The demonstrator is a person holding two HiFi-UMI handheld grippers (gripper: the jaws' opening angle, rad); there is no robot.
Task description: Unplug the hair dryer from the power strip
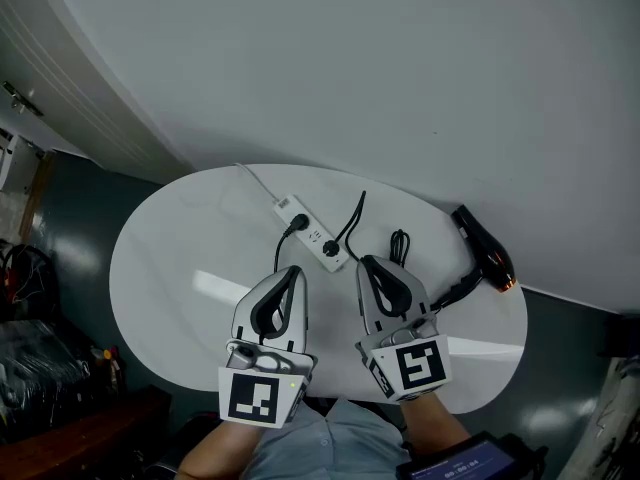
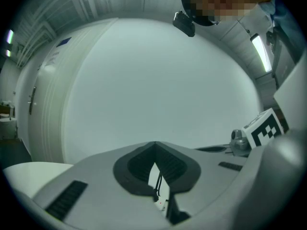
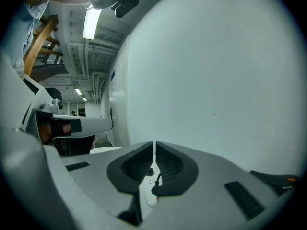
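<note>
Left gripper (image 1: 292, 272) and right gripper (image 1: 366, 262) (jaws together, empty) hover side by side, aimed at power strip (image 1: 311, 233).

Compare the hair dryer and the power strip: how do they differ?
The dryer is black, the strip white. The dryer lies at the table's right edge, the strip nearer its middle. The strip carries two black plugs, the dryer none. Both lie on the white table.

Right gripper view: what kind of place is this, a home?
Likely a lab or workshop hall, not a home: exposed ceiling pipes, a strip light, and a white table with a power strip and hair dryer.
</note>
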